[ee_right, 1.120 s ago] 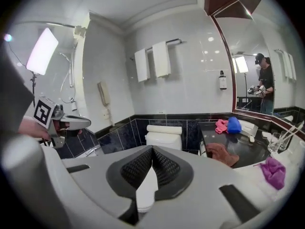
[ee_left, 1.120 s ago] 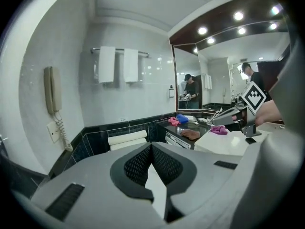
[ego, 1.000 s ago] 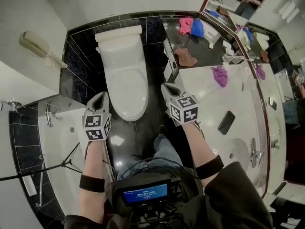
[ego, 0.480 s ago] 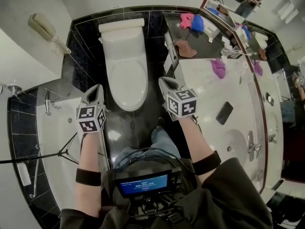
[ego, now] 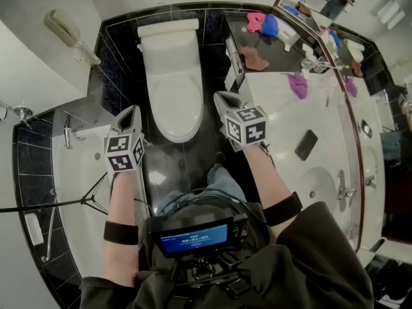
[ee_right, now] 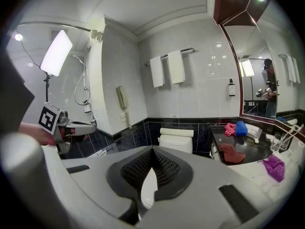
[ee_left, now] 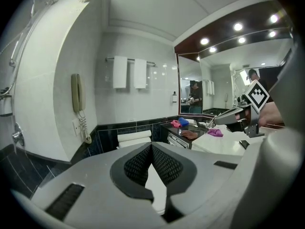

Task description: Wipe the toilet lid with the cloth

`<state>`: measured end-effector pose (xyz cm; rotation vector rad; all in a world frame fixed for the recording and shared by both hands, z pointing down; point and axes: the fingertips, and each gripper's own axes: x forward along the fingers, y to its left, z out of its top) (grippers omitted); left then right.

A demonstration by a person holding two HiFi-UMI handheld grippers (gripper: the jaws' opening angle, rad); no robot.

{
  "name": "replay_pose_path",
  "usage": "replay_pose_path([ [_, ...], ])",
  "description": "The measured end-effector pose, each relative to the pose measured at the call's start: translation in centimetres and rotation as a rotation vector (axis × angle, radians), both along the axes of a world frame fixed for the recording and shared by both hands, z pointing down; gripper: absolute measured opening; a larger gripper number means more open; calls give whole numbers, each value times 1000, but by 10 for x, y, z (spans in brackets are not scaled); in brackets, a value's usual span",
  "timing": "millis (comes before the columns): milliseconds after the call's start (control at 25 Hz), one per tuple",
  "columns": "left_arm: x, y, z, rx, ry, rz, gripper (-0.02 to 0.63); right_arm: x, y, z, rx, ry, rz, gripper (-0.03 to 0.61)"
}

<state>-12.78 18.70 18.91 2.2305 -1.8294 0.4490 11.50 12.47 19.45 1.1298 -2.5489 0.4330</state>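
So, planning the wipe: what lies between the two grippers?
Head view: the closed toilet lid lies between the left gripper and the right gripper, with black floor either side.

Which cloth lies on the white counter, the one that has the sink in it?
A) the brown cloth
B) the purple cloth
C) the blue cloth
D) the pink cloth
B: the purple cloth lies on the white counter, while the pink cloth, the blue cloth and the brown cloth lie on the dark counter beyond it.
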Motion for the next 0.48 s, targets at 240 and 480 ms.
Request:
replay_pose_path([
  [240,-8,6,-4,5,-6,-11,23,-9,0,-4,11,15,-21,14],
  [480,-16,4,-7,13,-9,-18,23,-17,-5,-5,15,20,-33,14],
])
